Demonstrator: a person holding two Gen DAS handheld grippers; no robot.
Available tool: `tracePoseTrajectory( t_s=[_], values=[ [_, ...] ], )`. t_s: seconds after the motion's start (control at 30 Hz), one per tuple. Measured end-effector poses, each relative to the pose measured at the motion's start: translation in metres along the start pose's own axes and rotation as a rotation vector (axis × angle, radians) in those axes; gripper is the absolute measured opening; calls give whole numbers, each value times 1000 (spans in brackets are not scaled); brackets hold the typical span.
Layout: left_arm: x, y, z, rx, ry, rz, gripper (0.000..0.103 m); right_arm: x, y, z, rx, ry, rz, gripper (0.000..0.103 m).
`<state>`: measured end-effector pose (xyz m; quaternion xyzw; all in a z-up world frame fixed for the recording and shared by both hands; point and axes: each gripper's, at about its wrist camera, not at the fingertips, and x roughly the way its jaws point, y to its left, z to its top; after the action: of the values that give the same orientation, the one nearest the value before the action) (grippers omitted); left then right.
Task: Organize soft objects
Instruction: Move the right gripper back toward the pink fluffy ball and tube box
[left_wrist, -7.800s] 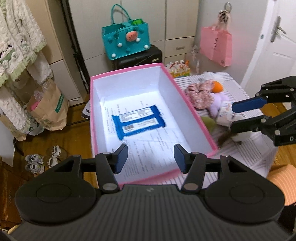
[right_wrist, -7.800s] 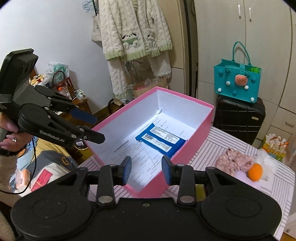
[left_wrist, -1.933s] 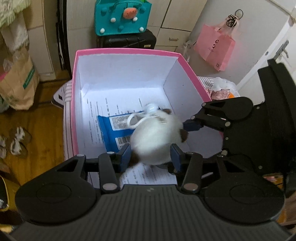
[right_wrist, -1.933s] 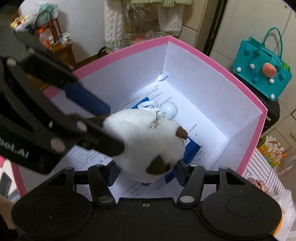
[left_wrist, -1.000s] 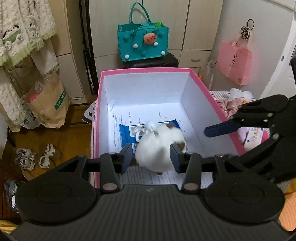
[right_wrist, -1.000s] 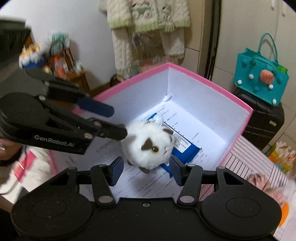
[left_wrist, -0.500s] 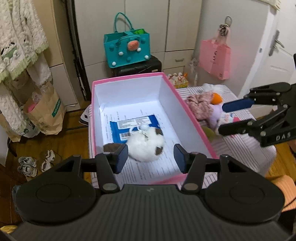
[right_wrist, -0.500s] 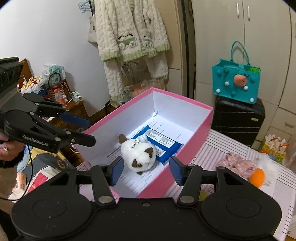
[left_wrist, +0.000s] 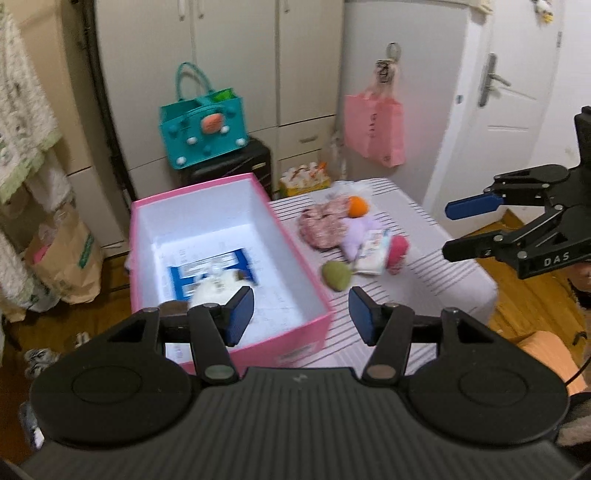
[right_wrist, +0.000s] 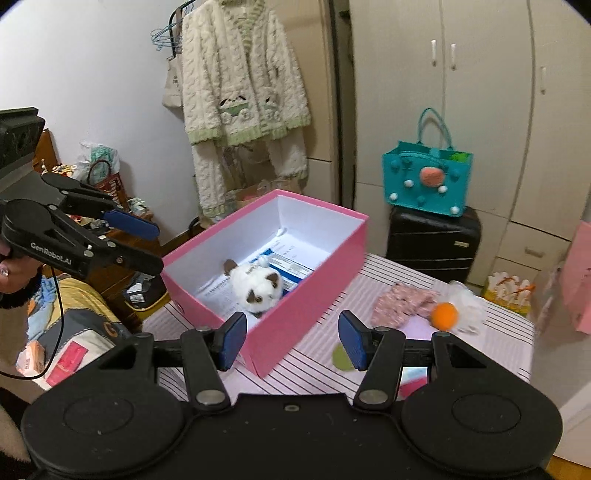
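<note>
A pink box (left_wrist: 236, 182) (right_wrist: 303, 325) stands on the striped table. A white and brown plush (right_wrist: 258, 287) (left_wrist: 216, 287) lies inside it on a blue packet (left_wrist: 207, 267). More soft things lie on the table to the right: a floral cloth (left_wrist: 323, 225), an orange ball (left_wrist: 356, 205), a purple plush (left_wrist: 354, 236), a green pad (left_wrist: 336, 276) and a pink piece (left_wrist: 397, 251). My left gripper (left_wrist: 301, 314) is open and empty above the box's near right corner. My right gripper (right_wrist: 291, 339) is open and empty, held back from the box.
A teal bag (right_wrist: 424, 181) sits on a black suitcase (right_wrist: 432, 243) behind the table. A pink bag (left_wrist: 373, 129) hangs by the door. A paper bag (left_wrist: 62, 254) stands on the floor at the left. A fleece robe (right_wrist: 243, 96) hangs on the wall.
Both grippers have pulled back and up from the box. The plush that they carried in earlier now lies loose inside it. The left view has swung right toward the table's soft things.
</note>
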<state>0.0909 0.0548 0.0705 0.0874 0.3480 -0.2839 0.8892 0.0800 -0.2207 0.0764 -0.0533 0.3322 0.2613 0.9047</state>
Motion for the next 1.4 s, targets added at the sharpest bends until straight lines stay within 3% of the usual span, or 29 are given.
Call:
tracePoseTrajectory(
  t_s=[0.2, 0.43, 0.7, 0.9, 1.17, 1.4],
  values=[
    [18, -36, 1, 36, -33, -62, 56, -16, -12, -28, 13, -10, -41, 63],
    [59, -67, 4, 45, -22, -122, 56, -6, -36, -58, 28, 4, -70, 64],
    [114, -91, 4, 64, -19, -98, 56, 22, -67, -84, 19, 17, -105, 66],
    [147, -98, 2, 48, 0, -56, 56, 48, -93, -100, 39, 15, -122, 67],
    [190, -106, -2, 101, 7, 130, 56, 84, -121, -118, 35, 6, -153, 70],
    [221, -105, -2, 73, 21, 188, 55, 115, -131, -120, 5, 24, -148, 70]
  ],
)
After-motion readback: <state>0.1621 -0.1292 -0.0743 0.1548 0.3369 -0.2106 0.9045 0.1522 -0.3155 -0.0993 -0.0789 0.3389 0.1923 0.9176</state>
